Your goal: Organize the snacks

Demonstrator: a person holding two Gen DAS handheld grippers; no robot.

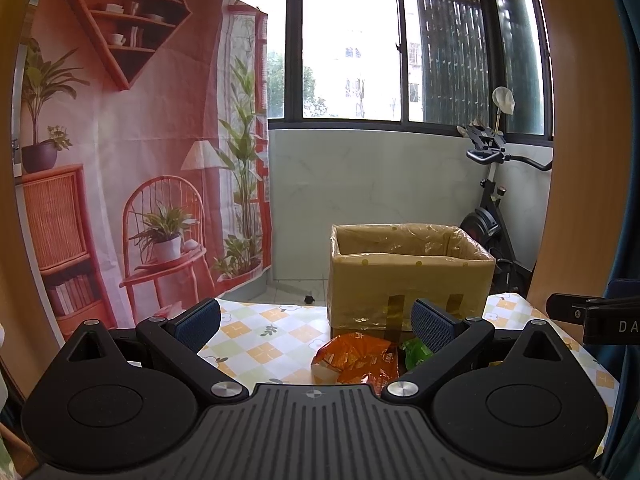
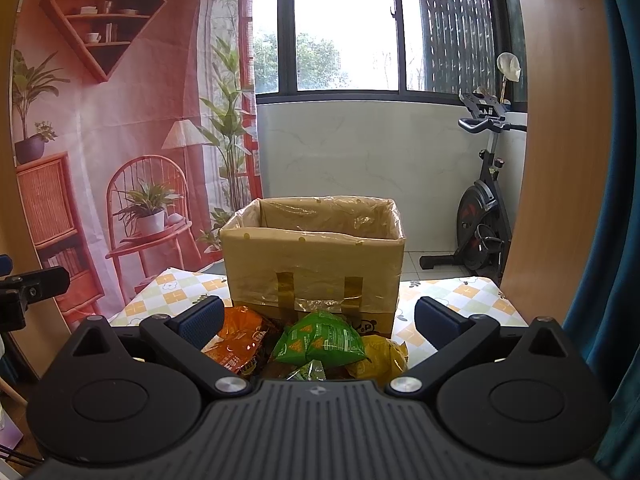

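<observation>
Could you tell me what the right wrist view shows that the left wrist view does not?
Only the right wrist view shows the yellow snack bag, the base of the exercise bike and the whole green snack bag.

Only the left wrist view shows bare checked tablecloth between its open fingers, with the snacks off to its right, and a black clamp at the right edge.

Both show the open lined cardboard box on the table, the orange snack bag in front of it, the printed backdrop and the window. Each tool is open and holds nothing.

Left gripper point(image 1: 316, 320) and right gripper point(image 2: 319, 318) level, jaws spread wide.
</observation>
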